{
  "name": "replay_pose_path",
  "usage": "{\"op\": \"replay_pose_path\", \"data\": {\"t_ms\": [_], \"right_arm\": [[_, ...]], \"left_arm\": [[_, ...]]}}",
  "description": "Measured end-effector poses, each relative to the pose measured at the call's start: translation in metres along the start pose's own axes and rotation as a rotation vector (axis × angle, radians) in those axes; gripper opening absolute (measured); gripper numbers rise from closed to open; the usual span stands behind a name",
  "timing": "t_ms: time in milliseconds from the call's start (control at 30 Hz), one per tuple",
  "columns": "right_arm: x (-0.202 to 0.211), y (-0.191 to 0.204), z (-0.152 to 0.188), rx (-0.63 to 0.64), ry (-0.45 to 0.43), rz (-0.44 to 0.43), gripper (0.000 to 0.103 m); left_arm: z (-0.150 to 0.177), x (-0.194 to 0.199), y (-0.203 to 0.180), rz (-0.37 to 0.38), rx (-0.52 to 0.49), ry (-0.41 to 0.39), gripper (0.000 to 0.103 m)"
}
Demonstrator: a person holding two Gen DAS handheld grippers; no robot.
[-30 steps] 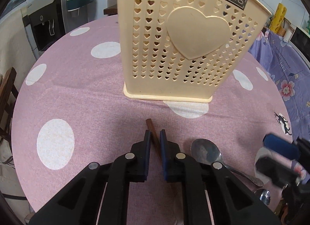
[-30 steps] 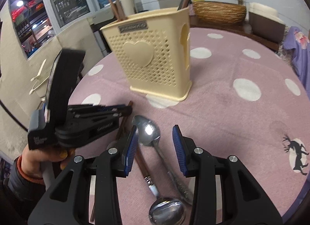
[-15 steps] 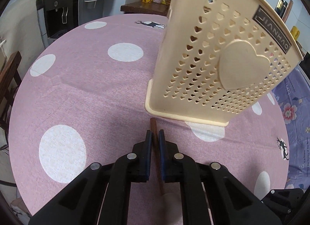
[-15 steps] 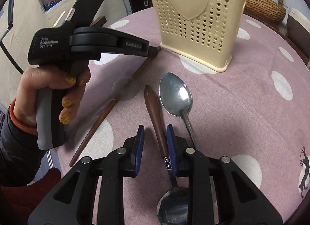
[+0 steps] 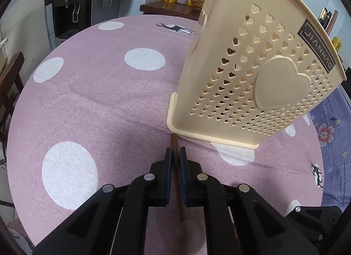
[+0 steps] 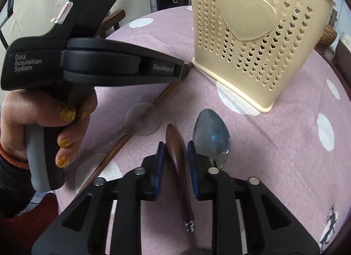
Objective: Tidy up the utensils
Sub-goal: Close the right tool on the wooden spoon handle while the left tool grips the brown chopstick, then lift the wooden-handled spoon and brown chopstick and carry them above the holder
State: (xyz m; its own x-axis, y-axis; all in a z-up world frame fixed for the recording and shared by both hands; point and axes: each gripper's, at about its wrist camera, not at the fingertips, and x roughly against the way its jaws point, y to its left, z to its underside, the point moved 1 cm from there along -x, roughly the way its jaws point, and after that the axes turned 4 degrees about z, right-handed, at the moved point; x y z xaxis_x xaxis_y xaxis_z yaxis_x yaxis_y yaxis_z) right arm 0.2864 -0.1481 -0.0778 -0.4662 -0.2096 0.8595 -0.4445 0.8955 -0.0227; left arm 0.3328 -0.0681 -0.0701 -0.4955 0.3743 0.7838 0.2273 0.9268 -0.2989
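Note:
A cream utensil holder (image 5: pixel 252 75) with heart holes stands on the pink dotted tablecloth; it also shows in the right wrist view (image 6: pixel 252 35). My left gripper (image 5: pixel 175 155) is shut on a brown wooden chopstick (image 5: pixel 174 143) and holds it lifted, its tip near the holder's base. The chopstick (image 6: pixel 122 143) runs diagonally in the right wrist view, under the left gripper body (image 6: pixel 98 66). My right gripper (image 6: pixel 175 149) is closed on the brown wooden handle of a spoon (image 6: pixel 177 156). A metal spoon (image 6: pixel 211 136) lies just right of it.
Chopsticks stand inside the holder at its top right (image 5: pixel 330 22). A water dispenser (image 5: pixel 70 13) and a side table with bottles (image 5: pixel 175 6) stand beyond the round table. A wooden chair (image 5: pixel 8 83) is at the left edge.
My left gripper lifted the chopstick and swung left toward the holder's corner. My right gripper moved left from the metal spoon and closed on the wooden-handled spoon.

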Motion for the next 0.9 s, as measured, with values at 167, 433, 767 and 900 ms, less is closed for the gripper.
{"op": "replay_pose_path", "data": {"t_ms": [167,433,767,900], "right_arm": [[0.000,-0.005,-0.001,-0.033,-0.010,-0.019,0.017],[0.035,-0.018,-0.004,-0.132,-0.135,-0.028,0.016],[0.092,-0.029,-0.005,-0.198,-0.306,0.004,0.016],[0.101,-0.035,-0.001,-0.215,-0.337,0.017,0.016]], "left_arm": [[0.000,0.003,0.002,0.007,0.015,-0.021,0.008],[-0.006,0.036,-0.004,0.042,0.009,-0.115,0.008],[-0.017,0.099,-0.023,0.099,-0.043,-0.308,0.007],[-0.026,0.113,-0.029,0.109,-0.058,-0.358,0.007]]}}
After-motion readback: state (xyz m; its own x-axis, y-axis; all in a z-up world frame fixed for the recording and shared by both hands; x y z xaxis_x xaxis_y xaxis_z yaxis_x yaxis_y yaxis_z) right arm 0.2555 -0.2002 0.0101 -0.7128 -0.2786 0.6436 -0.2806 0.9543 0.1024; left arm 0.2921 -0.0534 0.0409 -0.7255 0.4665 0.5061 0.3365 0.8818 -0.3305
